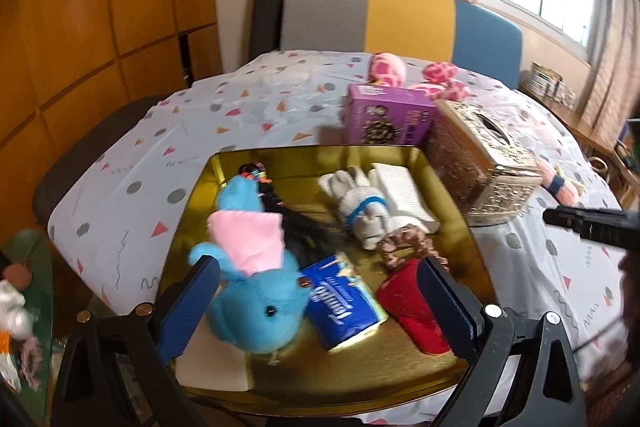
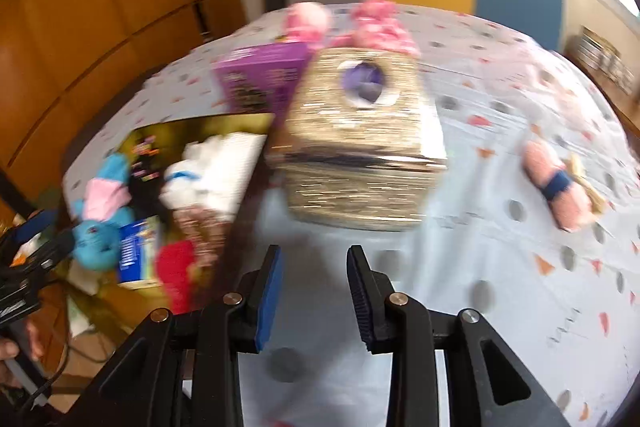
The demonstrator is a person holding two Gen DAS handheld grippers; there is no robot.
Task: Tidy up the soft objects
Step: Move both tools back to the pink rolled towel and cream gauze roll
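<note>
The gold tray (image 1: 216, 163) sits on the counter (image 1: 132, 163) and holds a blue plush bird (image 1: 256, 303), a white stuffed rabbit (image 1: 360, 211), a blue tissue pack (image 1: 344, 301) and a red cloth (image 1: 404, 303). The left gripper (image 1: 316, 299) hangs over the tray, jaws wide apart, gripping nothing, the bird between them. Right of the tray stands a gold tissue box (image 2: 360, 147); farther right lies a pink rolled towel (image 2: 554, 183). The right gripper (image 2: 314, 291) is over bare cloth, jaws narrowly parted and empty.
</note>
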